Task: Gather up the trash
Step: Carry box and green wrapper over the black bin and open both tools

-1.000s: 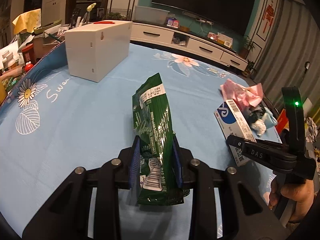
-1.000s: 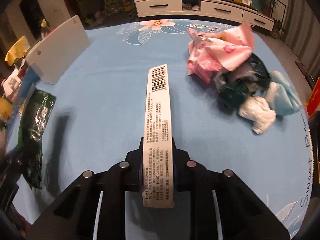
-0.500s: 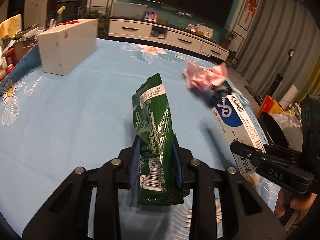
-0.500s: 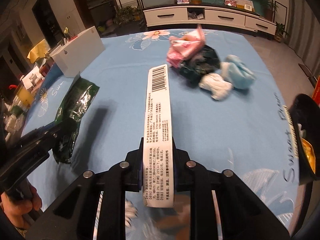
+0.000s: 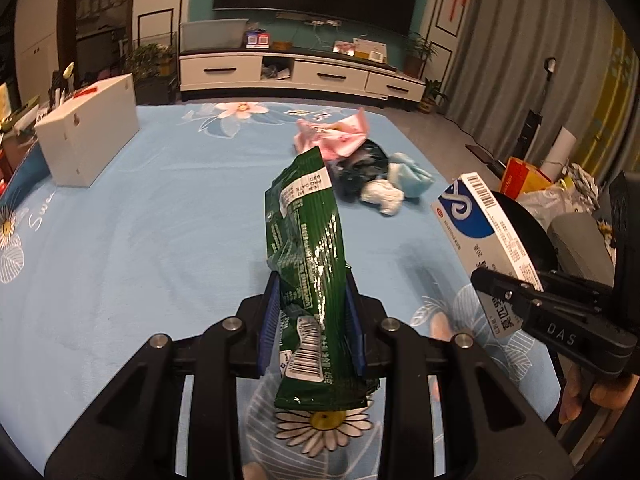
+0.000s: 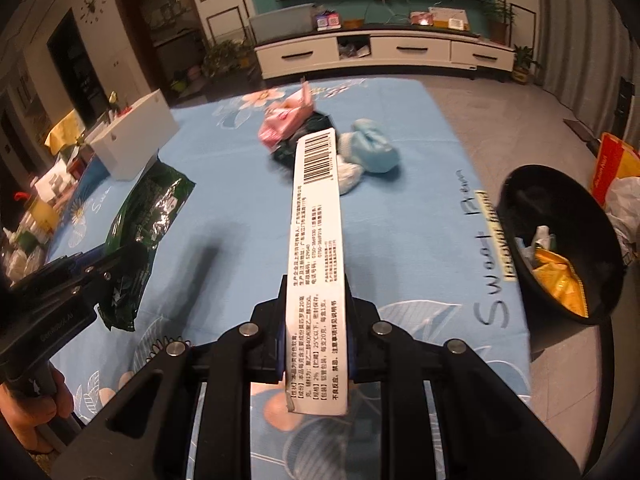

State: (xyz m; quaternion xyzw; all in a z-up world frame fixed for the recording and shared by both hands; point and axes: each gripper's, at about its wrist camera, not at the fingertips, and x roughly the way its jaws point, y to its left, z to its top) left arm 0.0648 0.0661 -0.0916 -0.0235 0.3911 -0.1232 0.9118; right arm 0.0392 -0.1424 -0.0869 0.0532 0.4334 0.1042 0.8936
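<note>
1. Both grippers have swung toward the desk's right edge since the earlier frames, bringing the black bin into view just off that edge.
2. Left gripper is clamped on a green wrapper, held above the blue desk.
3. Right gripper is clamped on a white box, near the right edge.
4. More crumpled trash lies in a heap toward the far right corner; a white case stands at the far left.
</note>
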